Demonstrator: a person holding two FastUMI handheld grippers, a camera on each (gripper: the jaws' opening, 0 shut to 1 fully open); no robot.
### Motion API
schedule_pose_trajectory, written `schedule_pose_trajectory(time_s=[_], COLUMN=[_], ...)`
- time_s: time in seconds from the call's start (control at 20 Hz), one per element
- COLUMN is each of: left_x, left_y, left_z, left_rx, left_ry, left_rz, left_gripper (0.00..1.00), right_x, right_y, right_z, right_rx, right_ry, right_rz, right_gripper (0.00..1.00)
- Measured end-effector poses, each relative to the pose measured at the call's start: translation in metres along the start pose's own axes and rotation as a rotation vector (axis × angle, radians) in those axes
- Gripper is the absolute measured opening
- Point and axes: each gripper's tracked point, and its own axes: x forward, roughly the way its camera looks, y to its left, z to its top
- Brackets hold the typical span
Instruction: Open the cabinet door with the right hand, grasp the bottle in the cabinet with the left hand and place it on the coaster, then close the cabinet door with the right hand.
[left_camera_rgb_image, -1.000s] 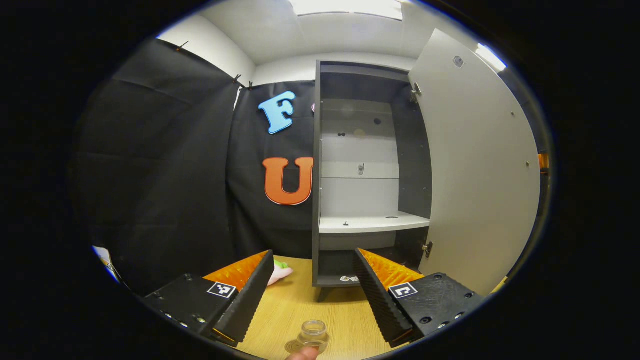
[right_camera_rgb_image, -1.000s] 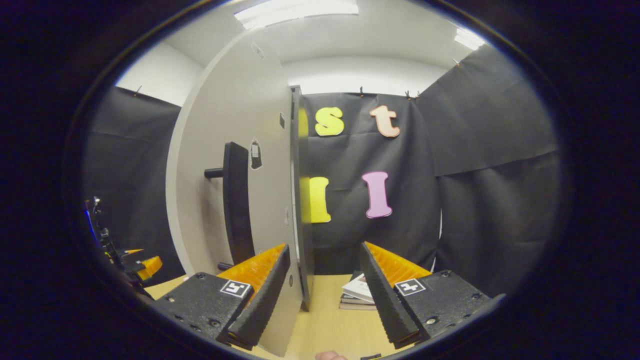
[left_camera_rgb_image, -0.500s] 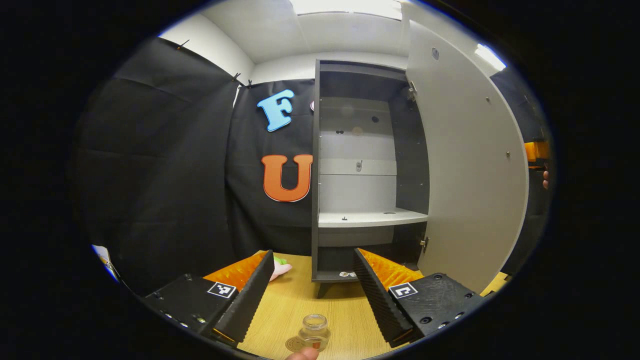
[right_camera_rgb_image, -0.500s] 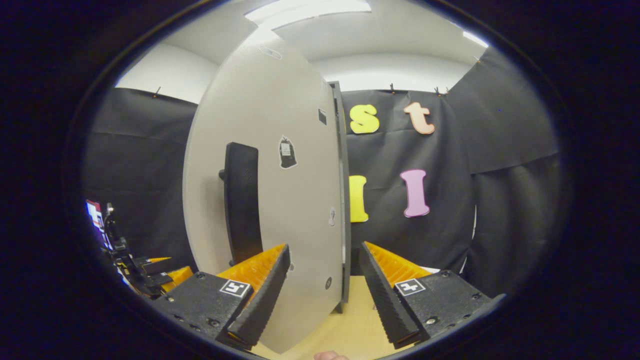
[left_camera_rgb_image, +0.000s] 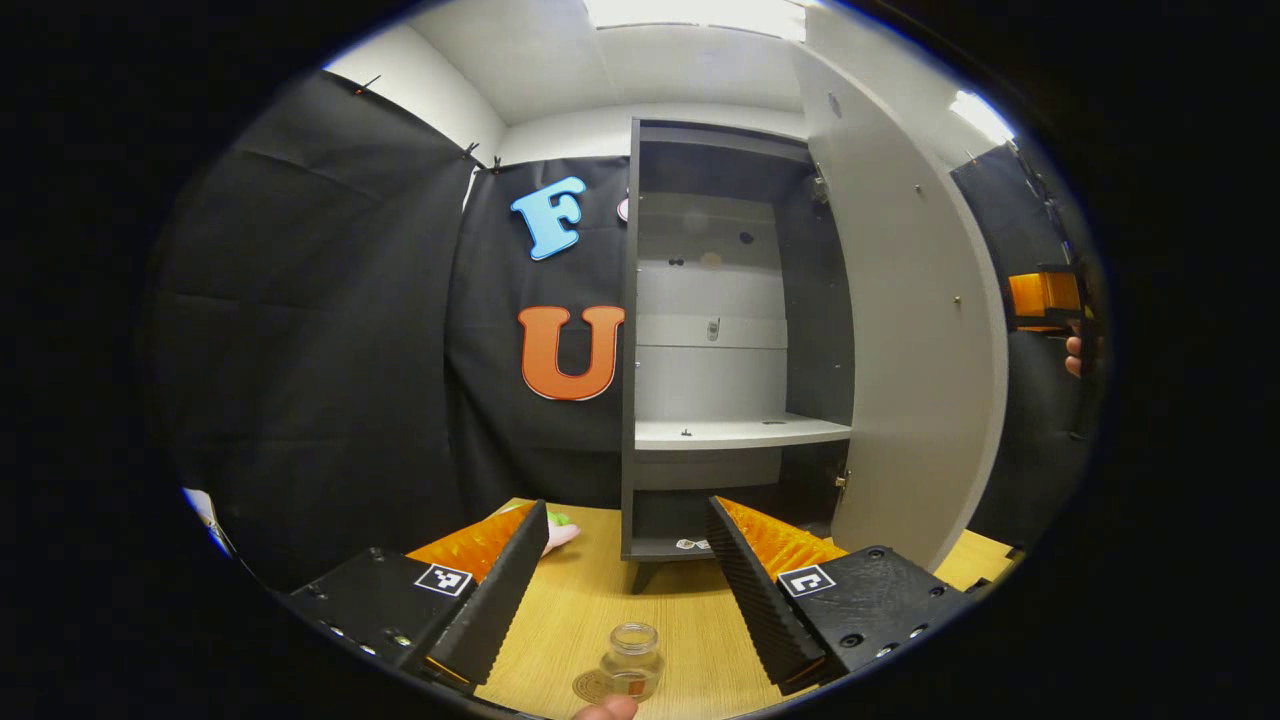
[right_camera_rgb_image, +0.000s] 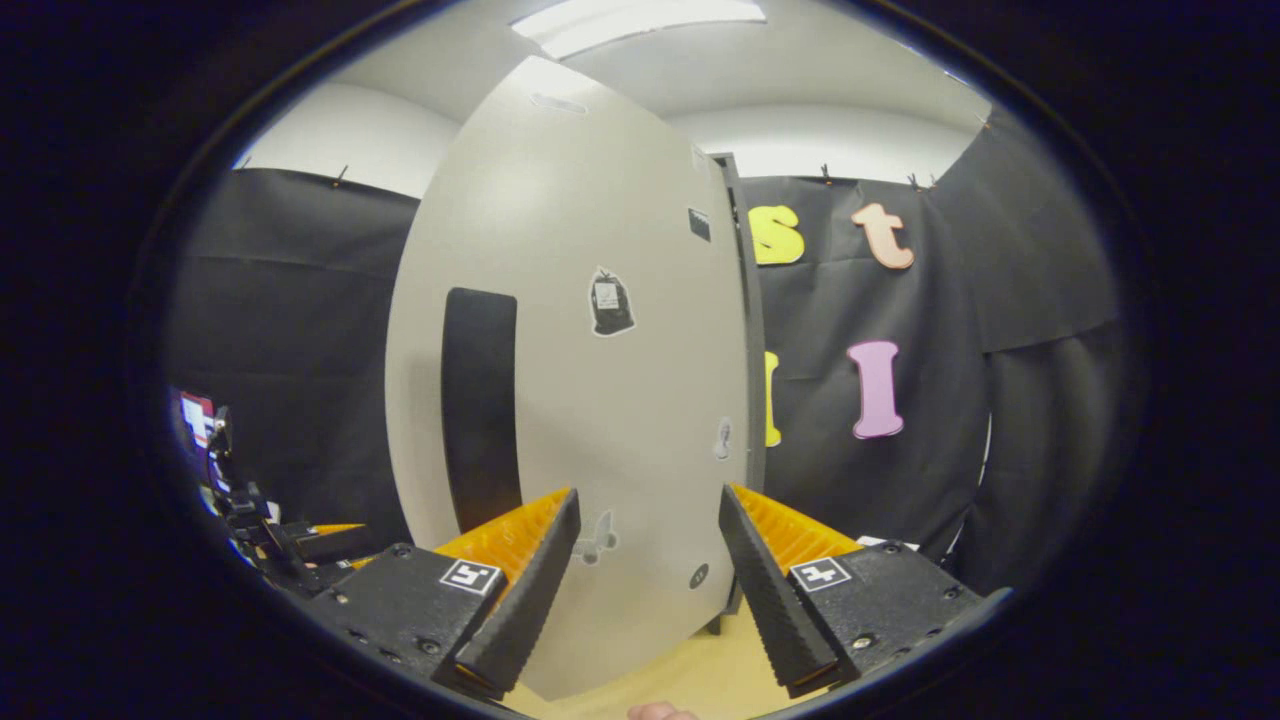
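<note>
Fingers of the left gripper (left_camera_rgb_image: 625, 575) stand wide apart with nothing between them but bare tabletop (left_camera_rgb_image: 590, 610). Just below and between their tips sits the bottle (left_camera_rgb_image: 631, 661): a small, squat jar of clear glass with an open round mouth and a dark patch low on its front. It stands upright on a thin round coaster (left_camera_rgb_image: 592, 687), whose pale edge shows at the bottle's left side. A fingertip (left_camera_rgb_image: 606, 708) shows at the lower edge, just under the bottle.

Ahead of these fingers, beyond the bottle, stands the cabinet (left_camera_rgb_image: 728, 340), tall, dark-framed, with a pale back panel and a white shelf (left_camera_rgb_image: 738, 432) at mid-height. Its cabinet door (left_camera_rgb_image: 905, 330) is swung partway out to the right of the fingers.

Fingers of the right gripper (right_camera_rgb_image: 648, 580) are likewise spread, gripping nothing. The pale outer face of the door rises right behind them, with a dark vertical handle (right_camera_rgb_image: 480, 405) up and to the left of the left finger.
</note>
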Motion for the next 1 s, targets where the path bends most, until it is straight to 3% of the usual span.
schedule_pose_trajectory(time_s=[0.6,1.0], left_x=[0.012,0.012], left_y=[0.019,0.046], left_z=[-0.008,-0.013], left_rx=[-0.001,-0.001], left_ry=[0.017,0.022], left_rz=[-0.017,0.026], left_gripper=[0.95,0.95], right_x=[0.046,0.055], right_y=[0.058,0.063], right_z=[-0.001,-0.003], right_rx=[0.047,0.050], right_ry=[-0.026,-0.025], right_rz=[0.149,0.112], right_gripper=[0.92,0.89])
